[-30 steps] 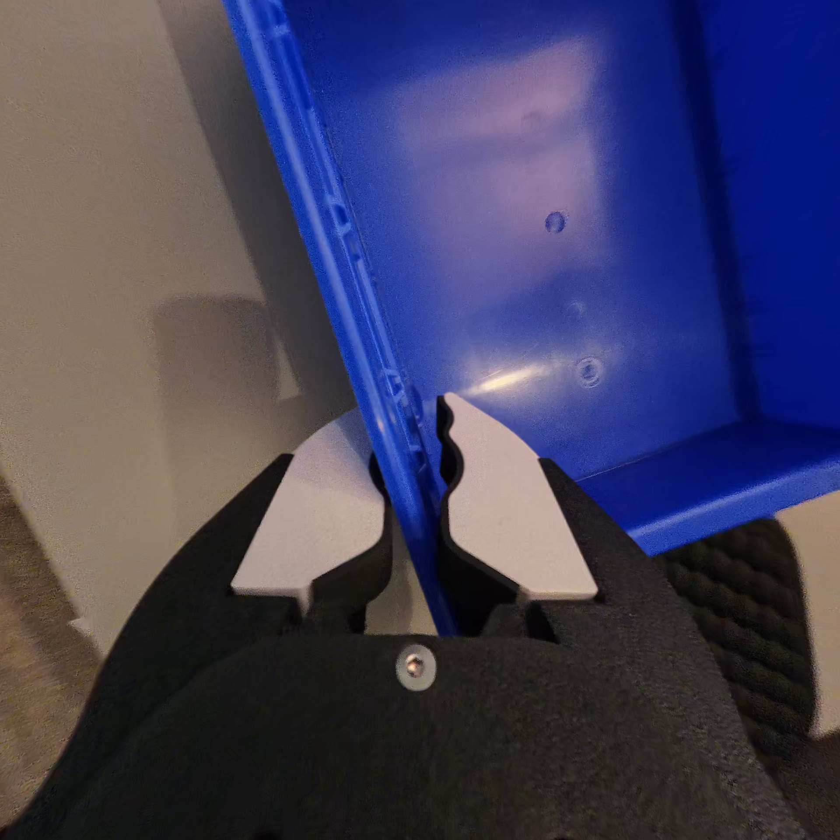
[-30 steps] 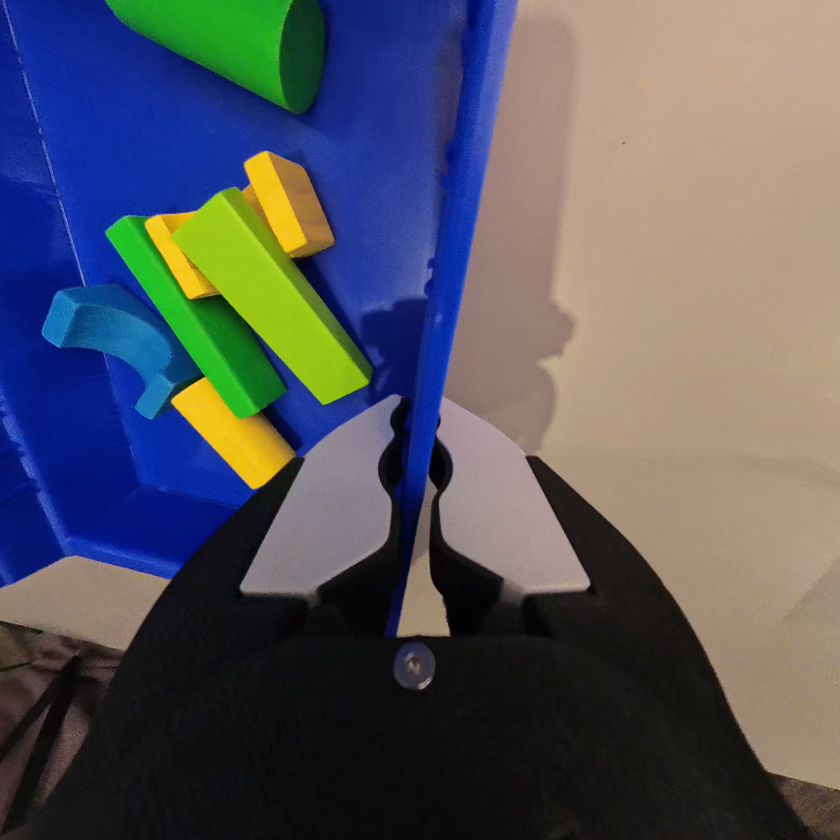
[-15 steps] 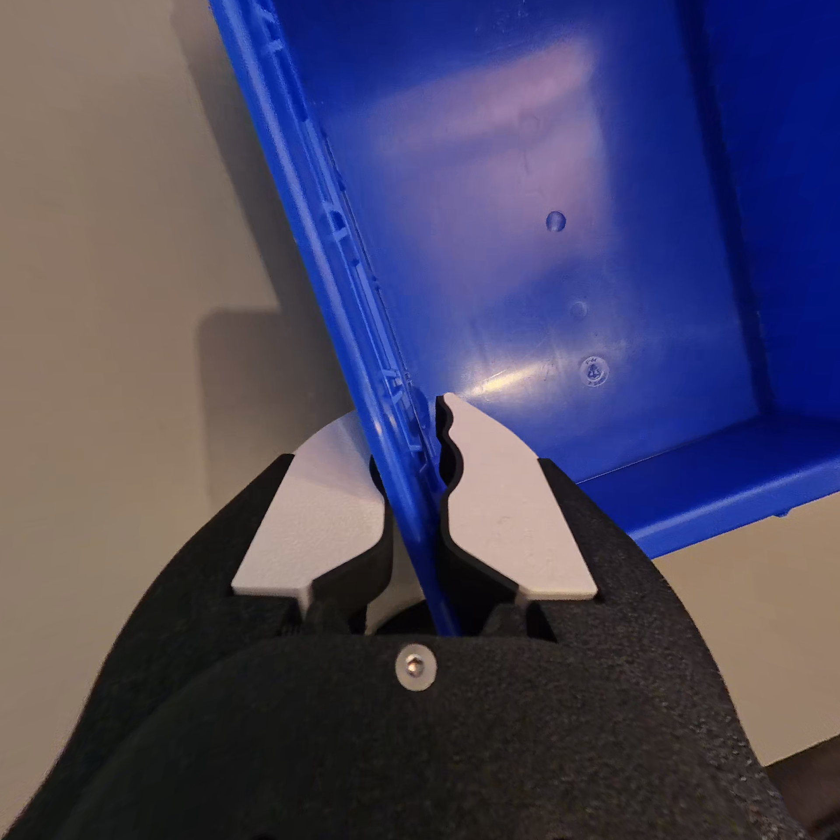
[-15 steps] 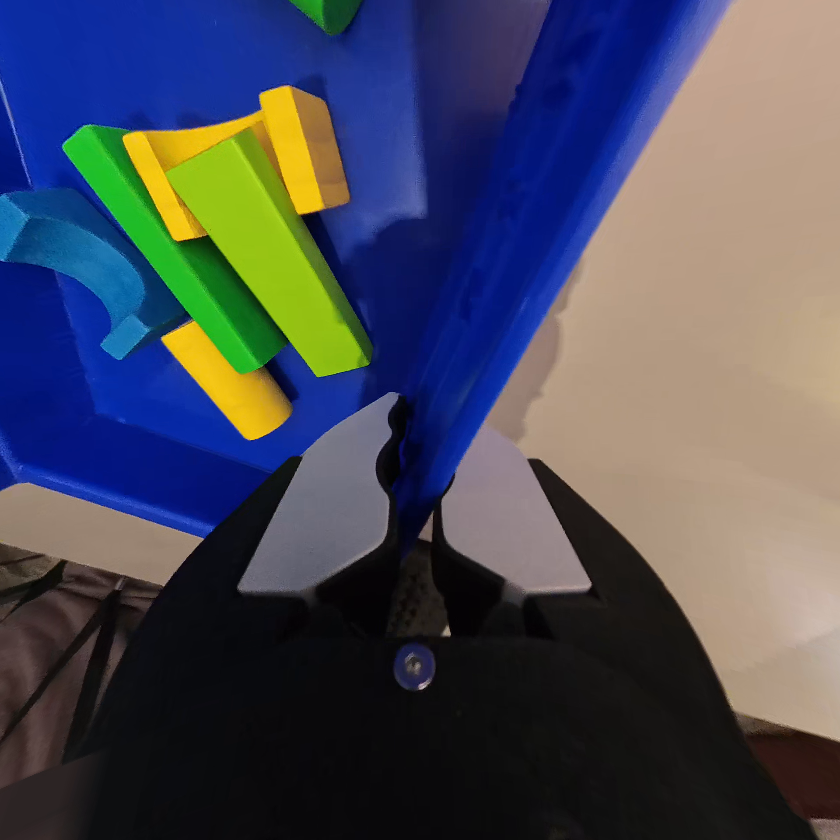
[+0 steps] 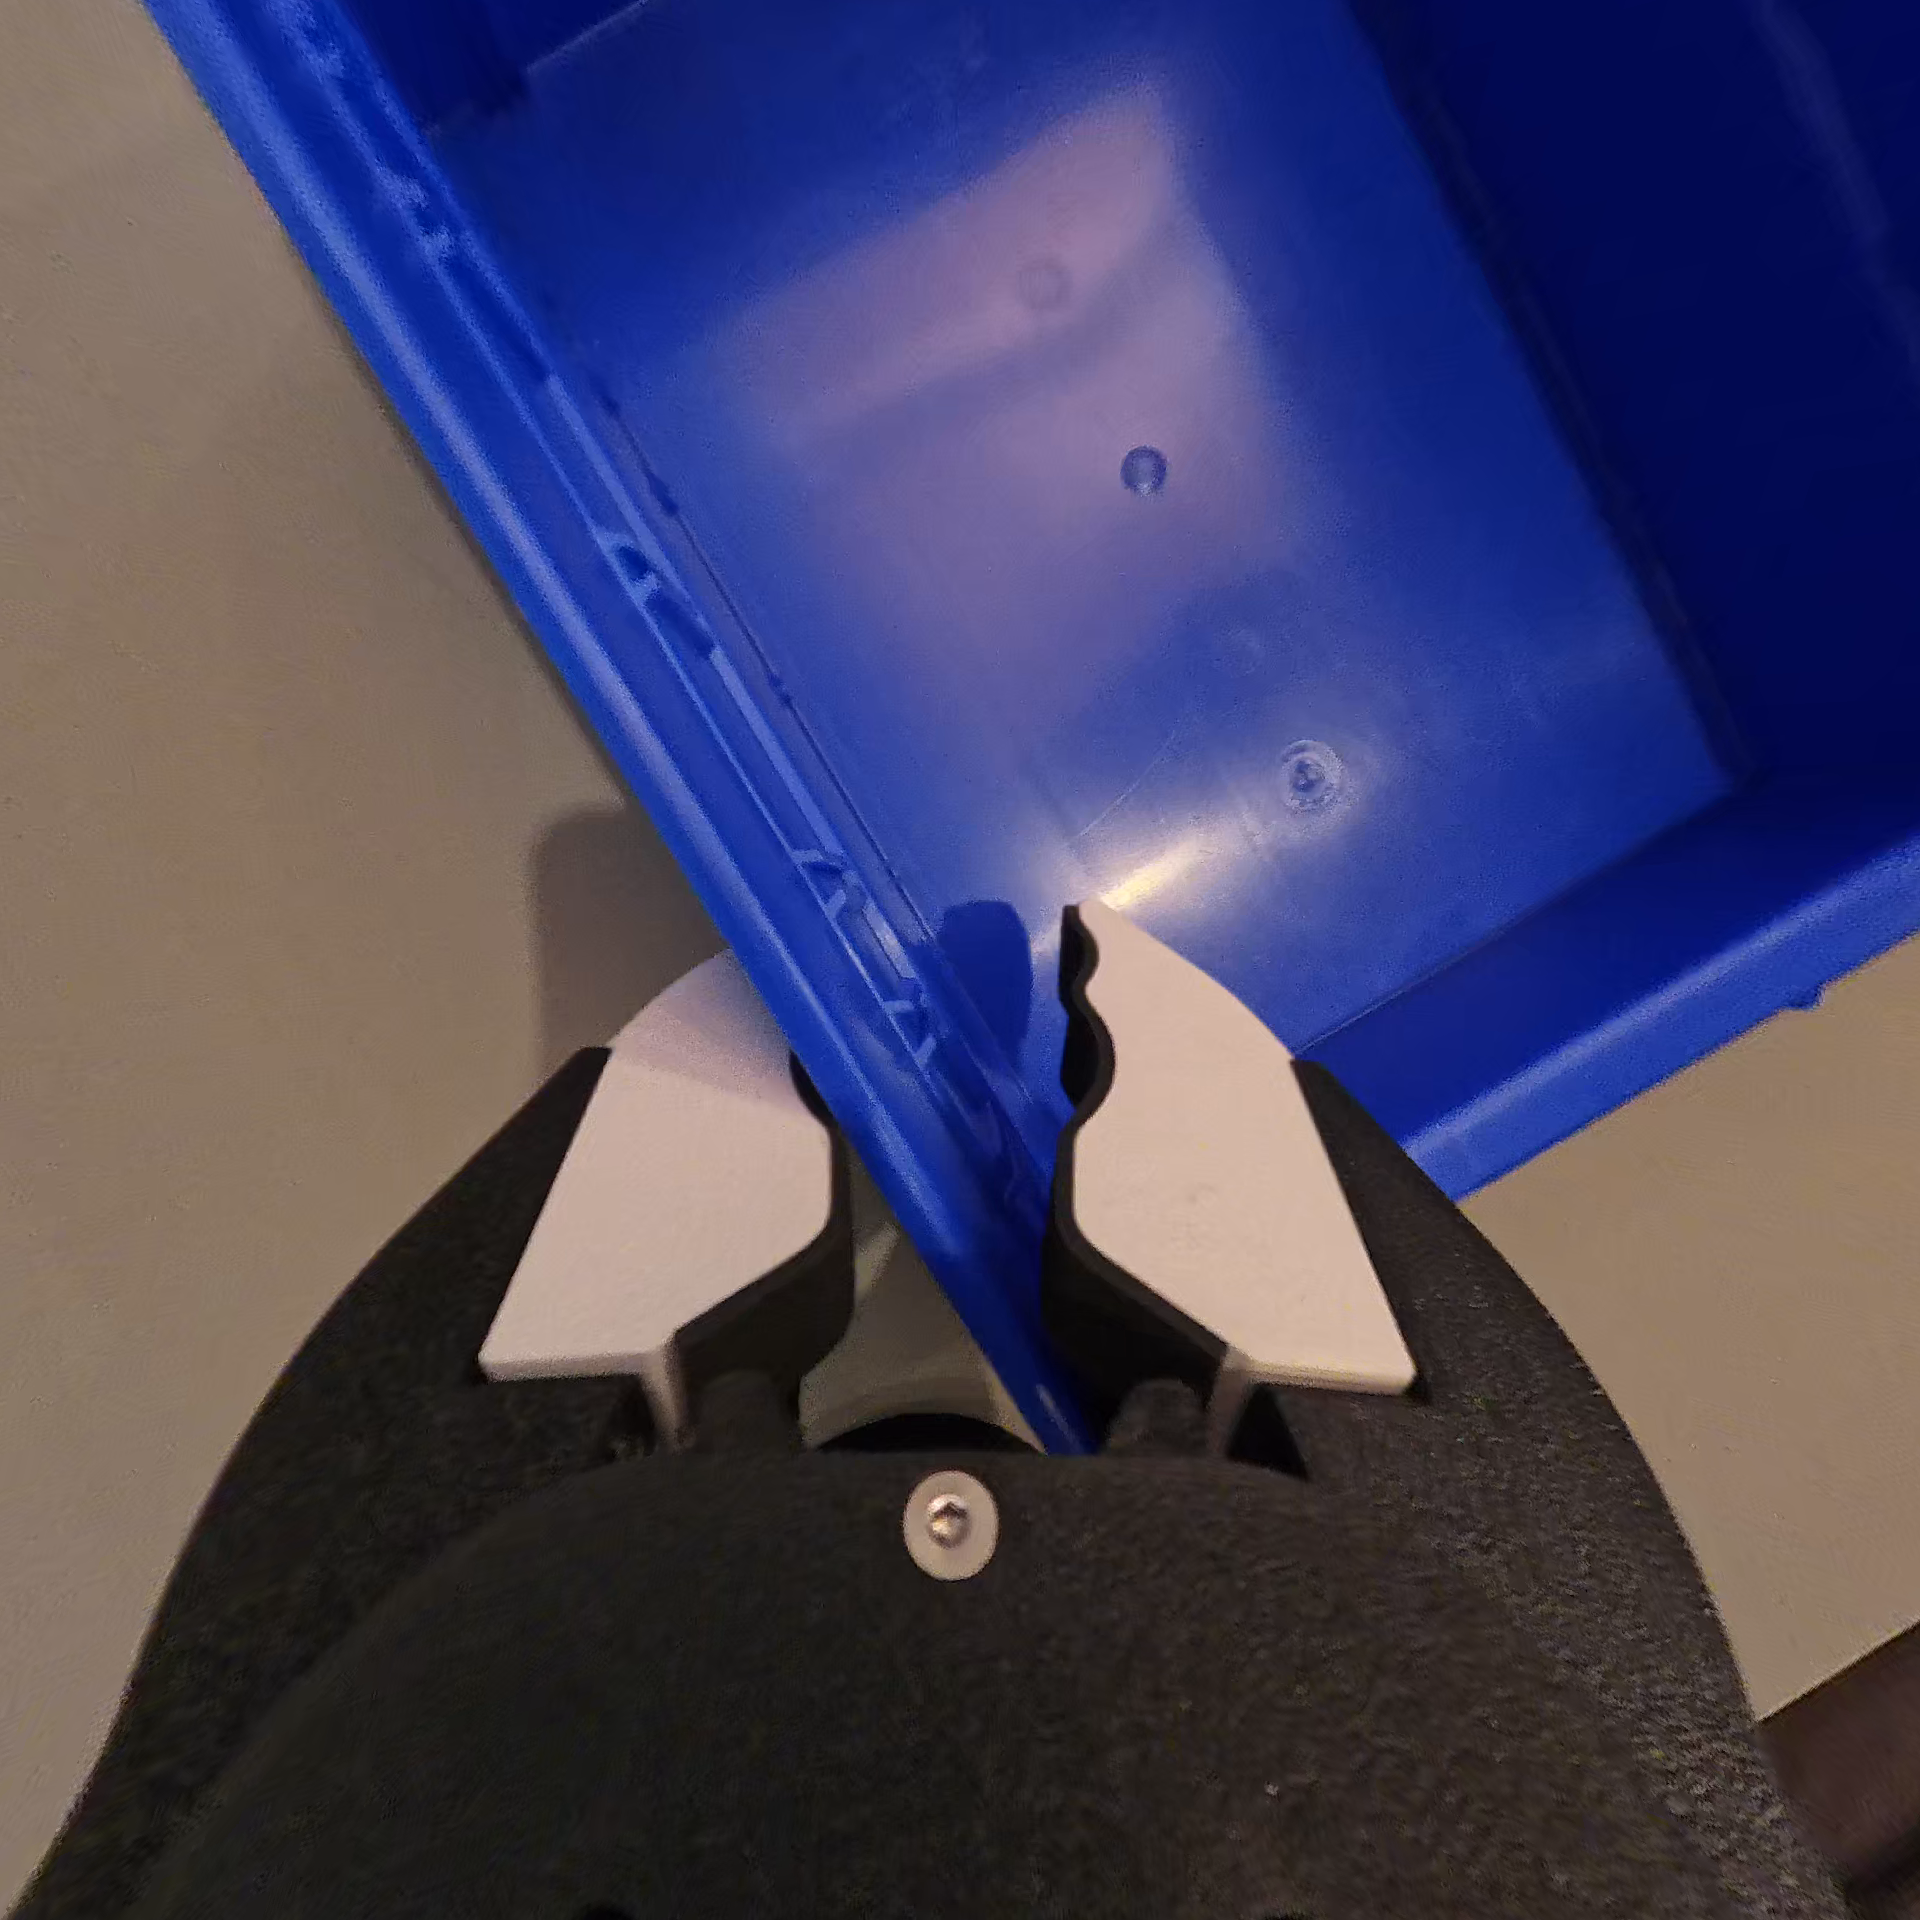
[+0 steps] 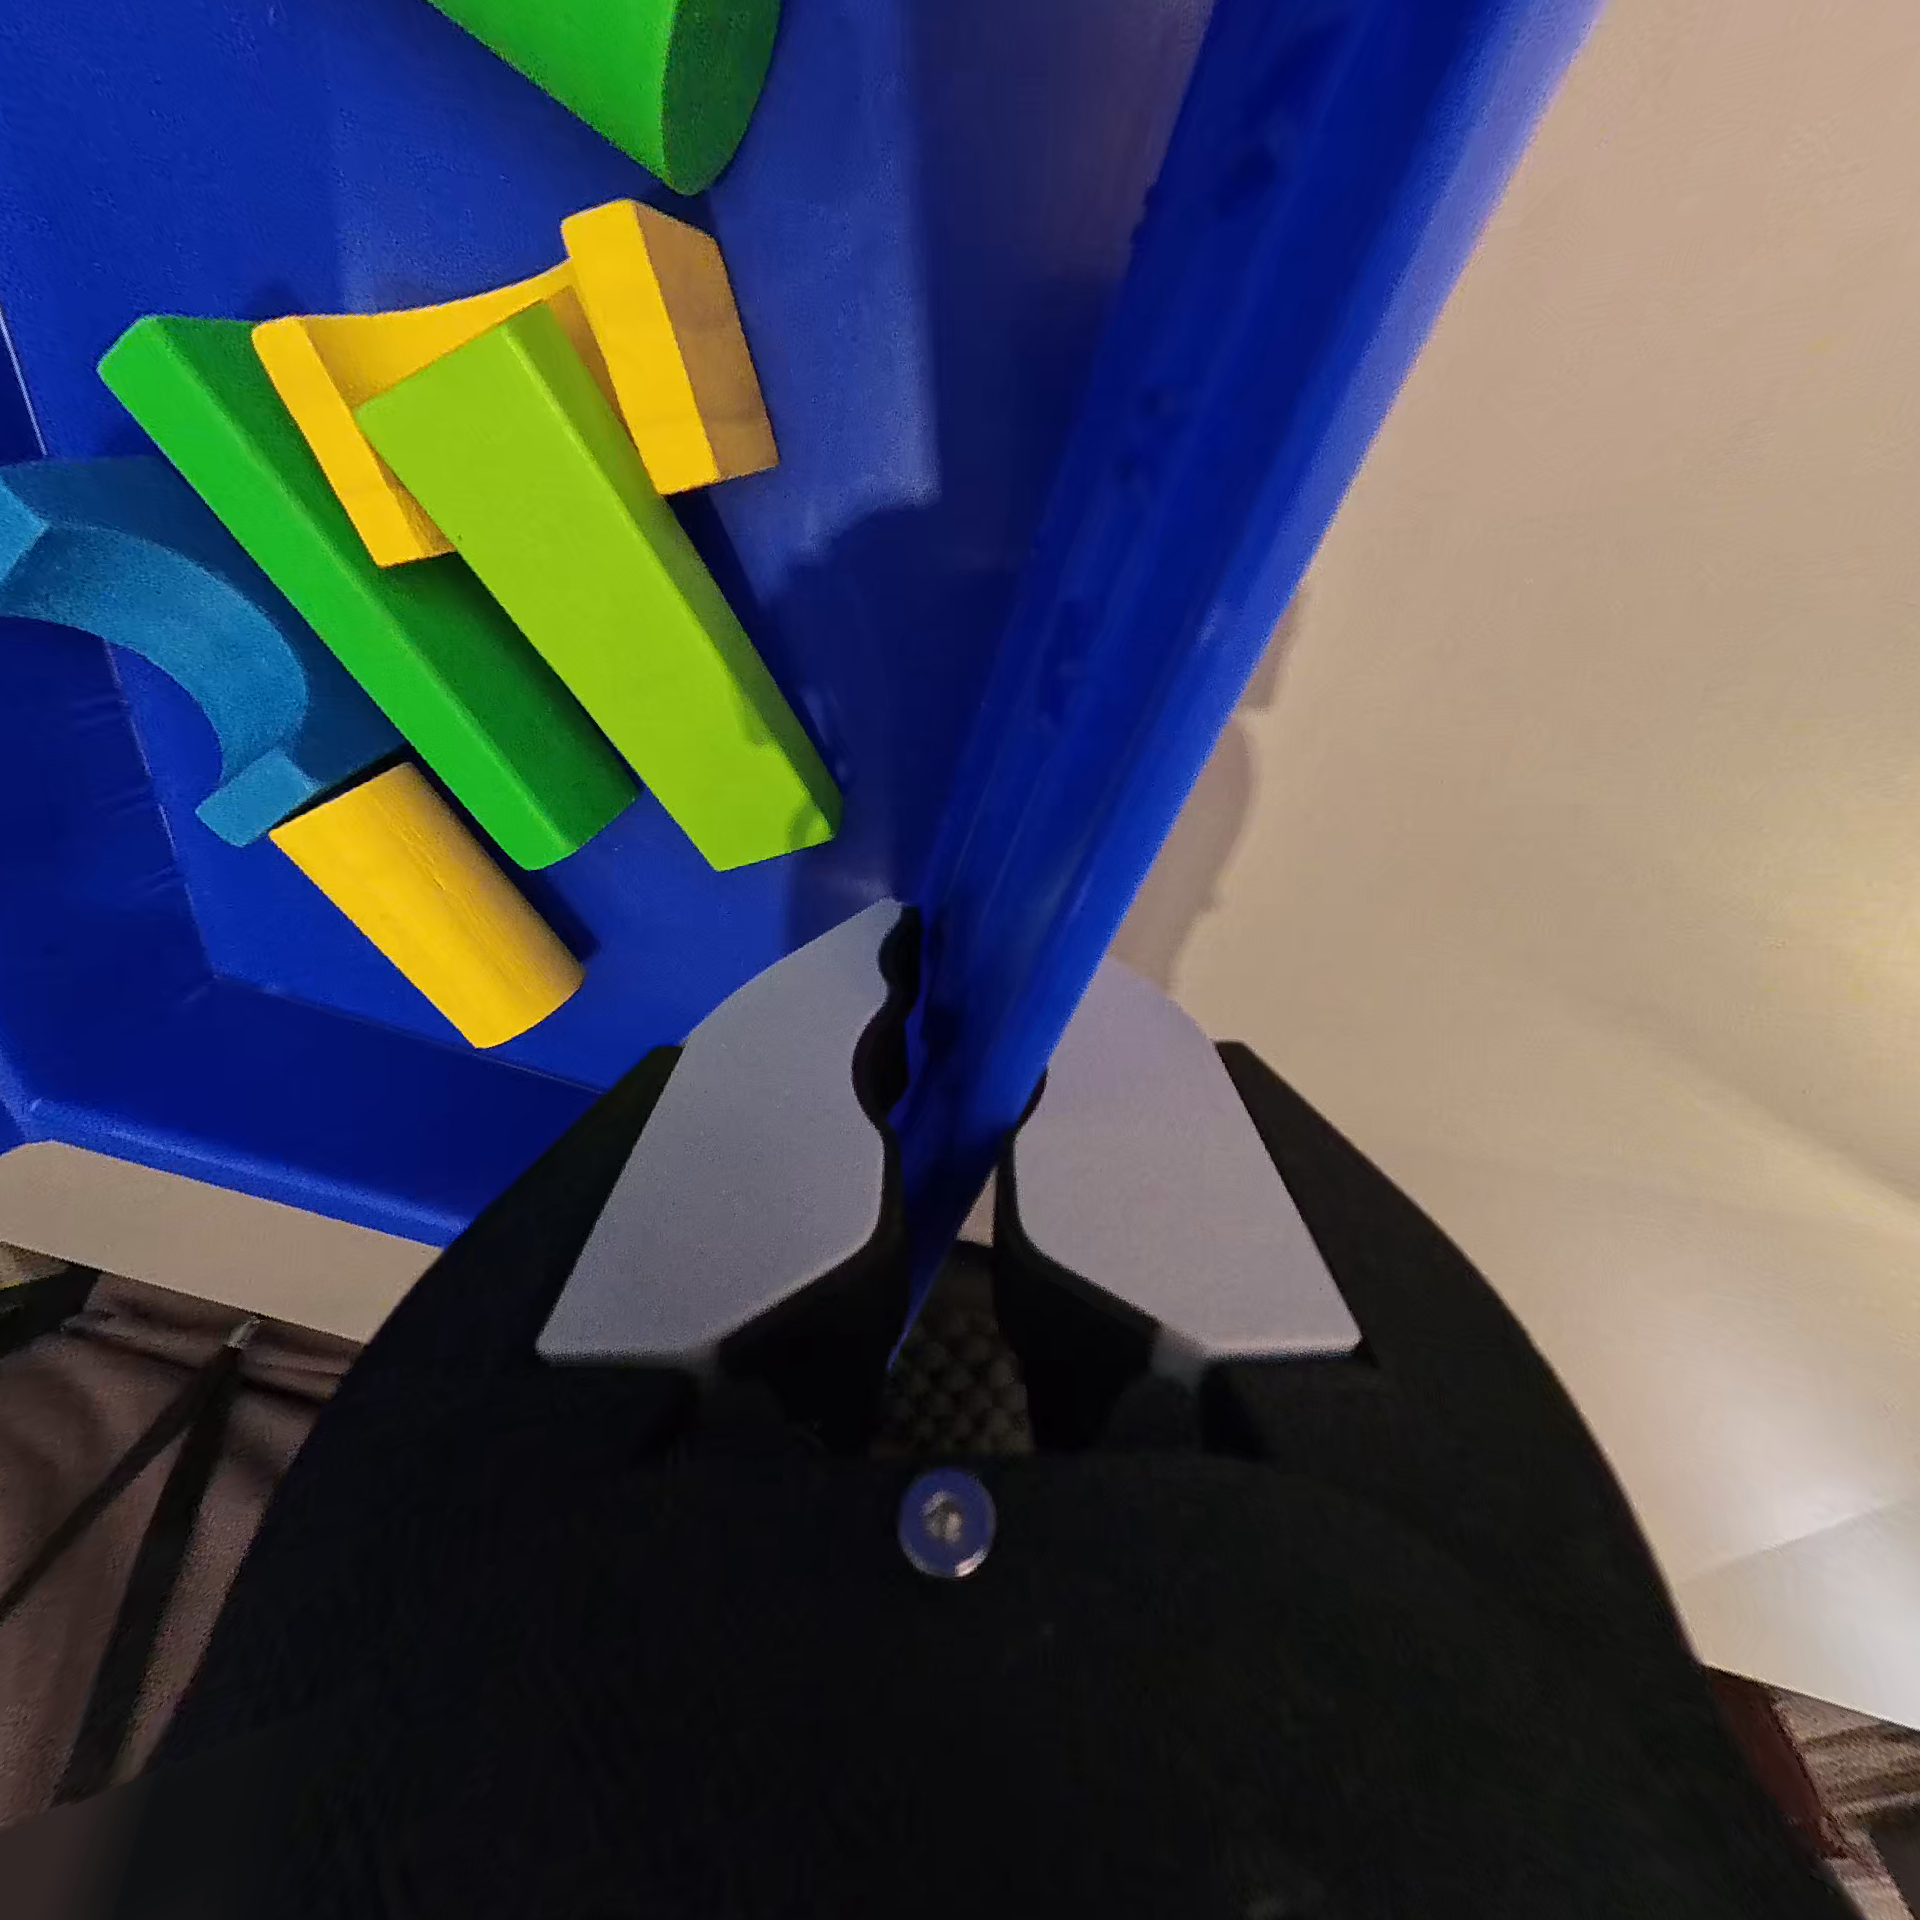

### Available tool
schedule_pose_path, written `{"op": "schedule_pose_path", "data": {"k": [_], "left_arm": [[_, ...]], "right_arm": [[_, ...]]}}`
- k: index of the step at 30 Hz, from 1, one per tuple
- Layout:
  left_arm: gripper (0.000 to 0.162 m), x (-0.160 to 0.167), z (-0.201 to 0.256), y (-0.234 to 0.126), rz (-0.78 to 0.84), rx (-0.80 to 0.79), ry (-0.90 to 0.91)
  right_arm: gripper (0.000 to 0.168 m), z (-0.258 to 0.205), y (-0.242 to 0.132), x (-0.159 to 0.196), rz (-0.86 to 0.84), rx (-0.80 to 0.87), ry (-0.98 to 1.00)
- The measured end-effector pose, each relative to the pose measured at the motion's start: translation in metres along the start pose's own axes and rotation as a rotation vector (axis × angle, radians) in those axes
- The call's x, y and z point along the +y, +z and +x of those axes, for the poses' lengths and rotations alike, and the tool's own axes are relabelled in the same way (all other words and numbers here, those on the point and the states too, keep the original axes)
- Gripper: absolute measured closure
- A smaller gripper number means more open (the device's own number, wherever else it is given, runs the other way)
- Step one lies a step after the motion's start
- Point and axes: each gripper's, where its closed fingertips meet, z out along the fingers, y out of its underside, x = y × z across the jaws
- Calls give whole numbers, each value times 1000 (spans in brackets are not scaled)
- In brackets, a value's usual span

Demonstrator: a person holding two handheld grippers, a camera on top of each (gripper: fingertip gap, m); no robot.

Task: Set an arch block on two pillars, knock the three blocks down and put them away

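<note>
Both grippers hold a blue bin (image 5: 1039, 520) by opposite walls. My left gripper (image 5: 914, 956) is shut on its left wall, which runs slanted between the fingers. My right gripper (image 6: 987, 956) is shut on its right wall (image 6: 1195, 468). The right wrist view shows blocks lying in the bin: a yellow arch (image 6: 644, 343), a light green bar (image 6: 603, 623) across it, a dark green bar (image 6: 353, 582), a blue arch (image 6: 177, 634), a yellow cylinder (image 6: 426, 904) and a green half-round block (image 6: 644, 73). The bin part in the left wrist view is bare.
A beige tabletop (image 5: 260, 727) lies under the bin and also shows in the right wrist view (image 6: 1558, 727). Its edge runs at the lower right (image 5: 1766, 1683). Dark fabric with black straps (image 6: 156, 1455) shows below the table at the lower left. The left gripper's tips are roughly 40 cm from the right gripper's.
The bin has tilted and swung between the grippers; its walls lean more in both views. The blocks now sit closer to my right gripper. Both grippers stay shut on the walls.
</note>
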Motion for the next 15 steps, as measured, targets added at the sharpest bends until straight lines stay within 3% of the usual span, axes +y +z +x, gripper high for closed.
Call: {"op": "schedule_pose_path", "data": {"k": [4, 8, 12, 15], "left_arm": [[110, -24, -4, -45, 153, -36, 78], [102, -82, -18, -117, 390, -58, 109], [105, -145, -37, -185, 675, -24, 89], [113, -162, -58, -219, 846, -46, 62]], "right_arm": [[149, 1, 3, 4, -23, -10, 6], [144, 11, 11, -9, -76, 44, 23], [143, 13, 19, -14, -147, 13, 85], [148, 11, 20, -13, -158, -20, 100]]}}
